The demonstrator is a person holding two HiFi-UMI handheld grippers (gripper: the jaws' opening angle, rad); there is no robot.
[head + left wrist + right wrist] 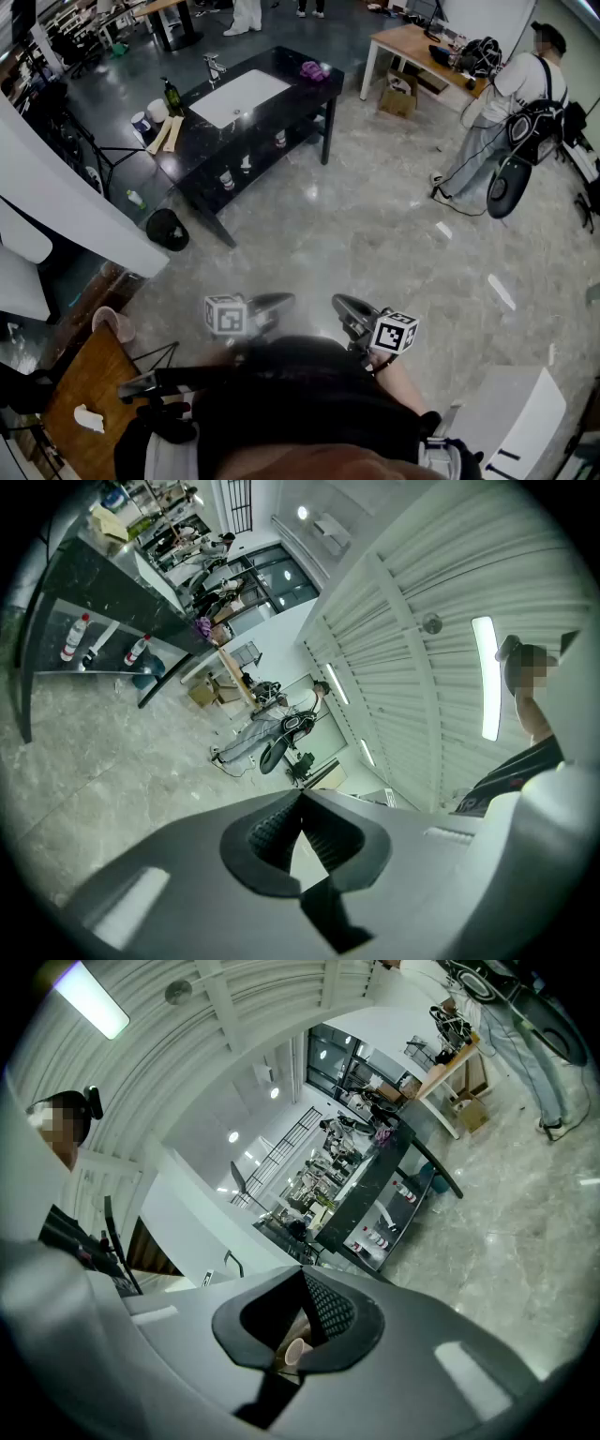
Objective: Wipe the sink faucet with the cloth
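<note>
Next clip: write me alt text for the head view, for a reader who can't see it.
Seen from above, the left gripper and right gripper are held over a grey floor, jaws shut and empty. Across the room stands a black sink counter with a faucet and a purple cloth on it; another person stands at upper right.

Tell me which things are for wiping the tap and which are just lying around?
For the job: faucet, purple cloth, sink.
Just lying about: green bottle, bottles on the lower shelf, cardboard box.
</note>
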